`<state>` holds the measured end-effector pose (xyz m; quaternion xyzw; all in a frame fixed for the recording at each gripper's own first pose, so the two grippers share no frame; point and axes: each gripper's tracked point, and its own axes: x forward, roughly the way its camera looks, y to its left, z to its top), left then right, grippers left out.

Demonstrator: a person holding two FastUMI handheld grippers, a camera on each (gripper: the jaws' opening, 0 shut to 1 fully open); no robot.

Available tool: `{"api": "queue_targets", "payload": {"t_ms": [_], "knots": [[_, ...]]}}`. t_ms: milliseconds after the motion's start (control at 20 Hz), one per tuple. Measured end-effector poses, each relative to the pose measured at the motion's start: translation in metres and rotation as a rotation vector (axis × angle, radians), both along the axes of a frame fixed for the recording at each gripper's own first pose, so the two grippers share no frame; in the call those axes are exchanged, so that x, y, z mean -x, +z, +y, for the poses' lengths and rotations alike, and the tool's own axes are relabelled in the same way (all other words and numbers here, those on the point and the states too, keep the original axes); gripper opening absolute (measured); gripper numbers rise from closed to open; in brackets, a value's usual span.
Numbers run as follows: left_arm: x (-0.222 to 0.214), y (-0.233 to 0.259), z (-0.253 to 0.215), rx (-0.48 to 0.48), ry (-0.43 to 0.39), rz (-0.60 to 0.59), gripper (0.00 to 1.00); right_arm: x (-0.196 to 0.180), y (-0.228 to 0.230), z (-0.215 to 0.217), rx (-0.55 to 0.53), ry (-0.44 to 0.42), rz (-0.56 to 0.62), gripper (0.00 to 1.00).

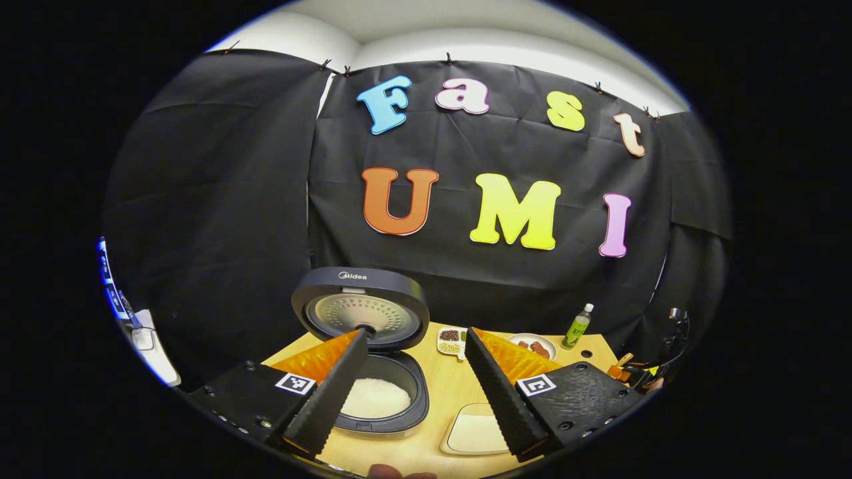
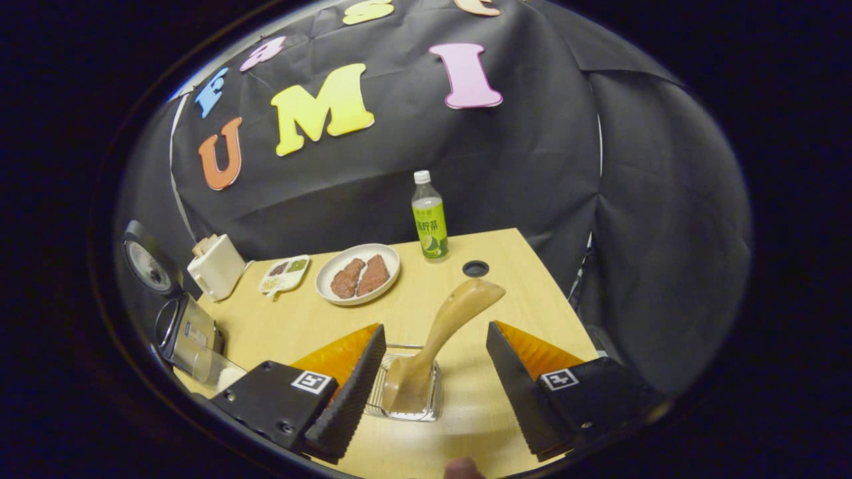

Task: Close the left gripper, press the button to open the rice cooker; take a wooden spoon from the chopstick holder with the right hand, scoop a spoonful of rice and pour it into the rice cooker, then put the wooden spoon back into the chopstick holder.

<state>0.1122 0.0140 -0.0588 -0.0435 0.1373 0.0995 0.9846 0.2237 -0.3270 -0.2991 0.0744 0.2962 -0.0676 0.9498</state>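
Left gripper (image 1: 416, 392) spread wide over the wooden table (image 1: 439, 392), holding nothing. Rice cooker (image 1: 379, 392) just beyond its left finger, lid (image 1: 363, 313) swung up and upright at the back, white rice (image 1: 375, 398) lying in the inner pot. Right of the rice cooker, a shallow tray of rice (image 1: 476, 432); behind that a small divided dish (image 1: 451, 340), a white plate (image 1: 532, 346) and a green bottle (image 1: 576, 327).

Right gripper (image 2: 432, 389) also wide apart, gripping nothing. Between its fingers, clear of both, wooden spoon (image 2: 436, 339) standing in the wire chopstick holder (image 2: 407, 389). Long axis leaning away from the holder, up and to the right, toward the table's far edge; broad rounded end uppermost. Beyond the holder, plate with two brown pieces (image 2: 359, 273) and green bottle (image 2: 429, 218). Far left of the holder, open rice cooker (image 2: 180, 319) at the table's edge.
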Motion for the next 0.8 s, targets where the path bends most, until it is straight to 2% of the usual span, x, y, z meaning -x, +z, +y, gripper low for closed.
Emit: {"api": "queue_targets", "payload": {"t_ms": [50, 100, 150, 200, 250, 300, 400, 550, 800], "knots": [[0.0, 0.0, -0.004, -0.008, 0.0, 0.007, 0.95, -0.005, -0.009, -0.002, -0.008, 0.007, 0.01, 0.93], [0.0, 0.0, -0.006, -0.018, -0.001, 0.01, 0.95, -0.011, -0.015, -0.003, -0.017, 0.014, 0.015, 0.9], [0.0, 0.002, -0.007, -0.023, -0.002, 0.011, 0.95, -0.014, -0.02, -0.003, -0.026, 0.021, 0.022, 0.72], [0.0, 0.003, -0.008, -0.022, 0.002, 0.012, 0.95, -0.015, -0.024, -0.002, -0.038, 0.027, 0.029, 0.79], [0.001, 0.005, -0.009, -0.018, 0.008, 0.009, 0.95, -0.017, -0.027, 0.0, -0.052, 0.035, 0.035, 0.58], [0.003, 0.004, -0.008, -0.014, 0.017, 0.007, 0.95, -0.018, -0.028, 0.001, -0.052, 0.04, 0.036, 0.65], [0.005, 0.002, -0.007, -0.008, 0.027, 0.014, 0.95, -0.022, -0.025, 0.003, -0.041, 0.056, 0.029, 0.57], [0.013, 0.006, -0.006, -0.008, 0.032, 0.002, 0.95, -0.017, -0.021, 0.01, -0.054, 0.061, 0.039, 0.31], [0.031, 0.016, 0.002, -0.004, 0.041, -0.04, 0.95, -0.003, -0.009, 0.027, -0.119, 0.037, 0.05, 0.14]]}}
